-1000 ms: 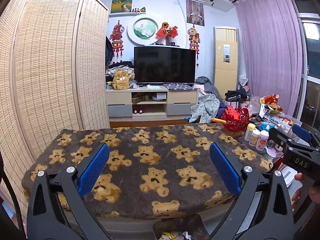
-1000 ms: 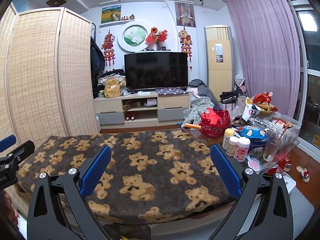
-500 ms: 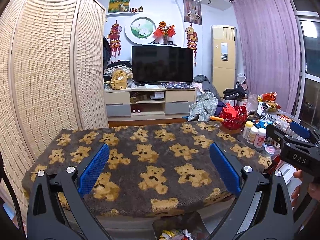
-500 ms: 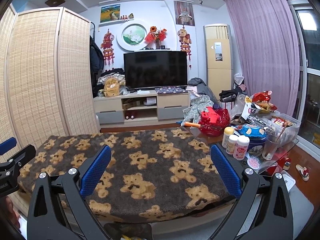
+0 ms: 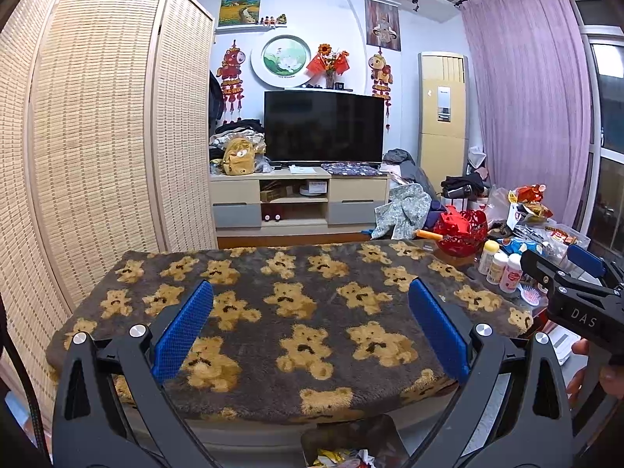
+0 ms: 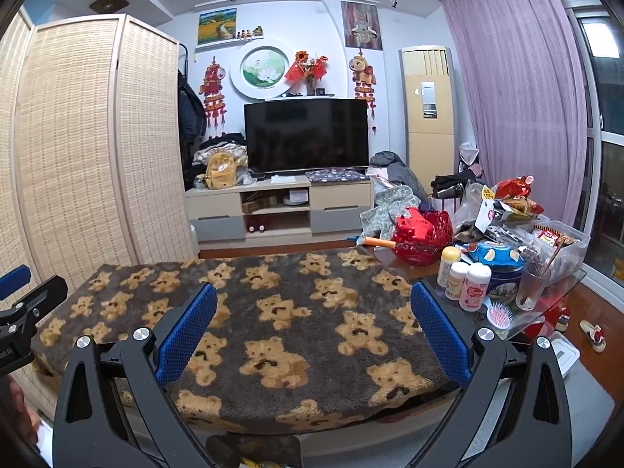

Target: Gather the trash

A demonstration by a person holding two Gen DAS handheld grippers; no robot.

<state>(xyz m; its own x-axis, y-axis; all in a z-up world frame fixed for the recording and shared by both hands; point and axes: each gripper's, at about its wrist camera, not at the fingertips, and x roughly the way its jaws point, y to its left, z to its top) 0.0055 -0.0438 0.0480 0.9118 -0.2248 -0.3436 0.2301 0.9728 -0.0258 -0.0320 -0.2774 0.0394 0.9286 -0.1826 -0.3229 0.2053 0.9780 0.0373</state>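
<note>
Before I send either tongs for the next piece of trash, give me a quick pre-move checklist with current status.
1. Left tongs open and empty: ok.
2. Right tongs open and empty: ok.
3. Trash bin in reach below the table edge, wrappers inside: ok.
4. Loose trash on the bear blanket: none visible, ok.
5. Trash among the clutter on the right: cannot tell what counts.
6. Bottles and glass stand near that clutter: not ok, tipping risk.
</note>
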